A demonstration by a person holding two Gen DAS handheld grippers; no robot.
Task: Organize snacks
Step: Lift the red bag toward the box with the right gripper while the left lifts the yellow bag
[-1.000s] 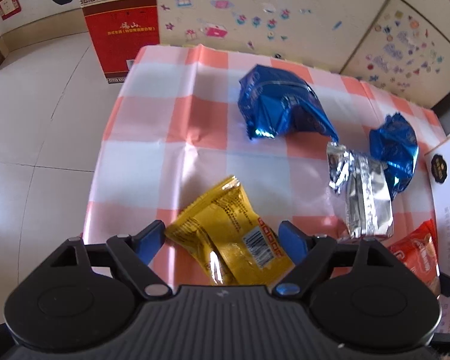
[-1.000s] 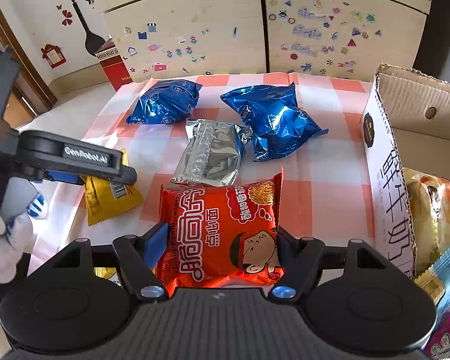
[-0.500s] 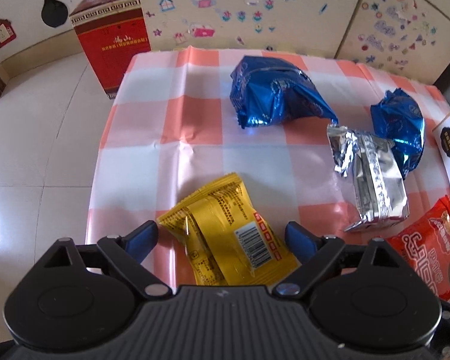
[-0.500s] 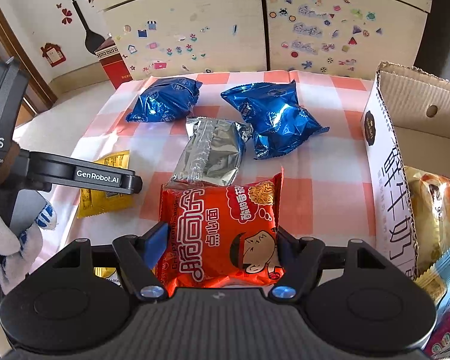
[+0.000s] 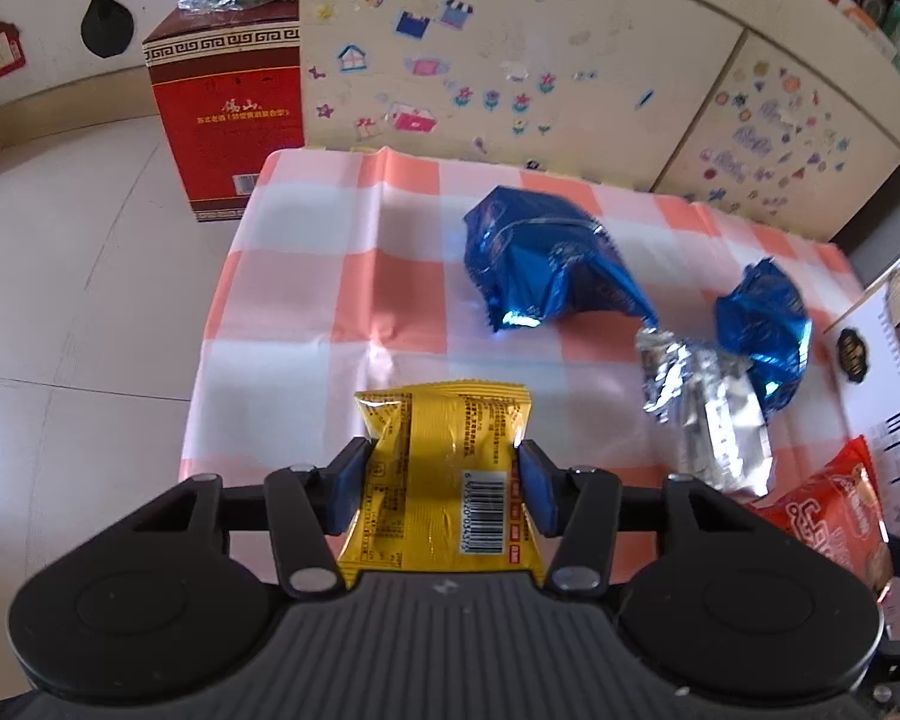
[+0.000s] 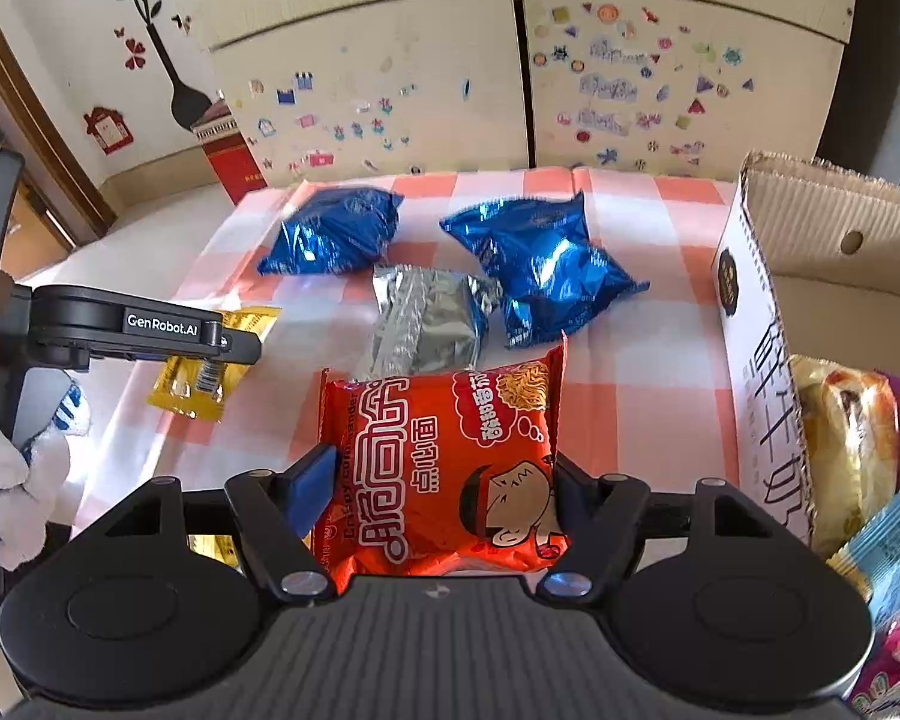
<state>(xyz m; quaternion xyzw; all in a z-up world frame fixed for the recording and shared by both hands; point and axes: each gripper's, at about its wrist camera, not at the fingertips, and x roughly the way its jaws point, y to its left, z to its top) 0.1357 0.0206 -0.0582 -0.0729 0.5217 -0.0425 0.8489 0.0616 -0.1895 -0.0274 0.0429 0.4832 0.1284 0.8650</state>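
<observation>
1. The yellow snack packet (image 5: pixel 444 468) sits clamped between the blue pads of the left gripper (image 5: pixel 444 483), whose jaws have just been closing on it, over the checked tablecloth (image 5: pixel 306 300).
2. The right gripper (image 6: pixel 441 480) grips the red noodle packet (image 6: pixel 444 456).
3. Two blue bags (image 6: pixel 336 231) and a silver pouch (image 6: pixel 429 324) lie beyond, near the cardboard box (image 6: pixel 750 312).

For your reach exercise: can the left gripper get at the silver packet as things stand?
Probably not yet: the left gripper is shut on the yellow packet. The silver packet itself lies uncovered.
</observation>
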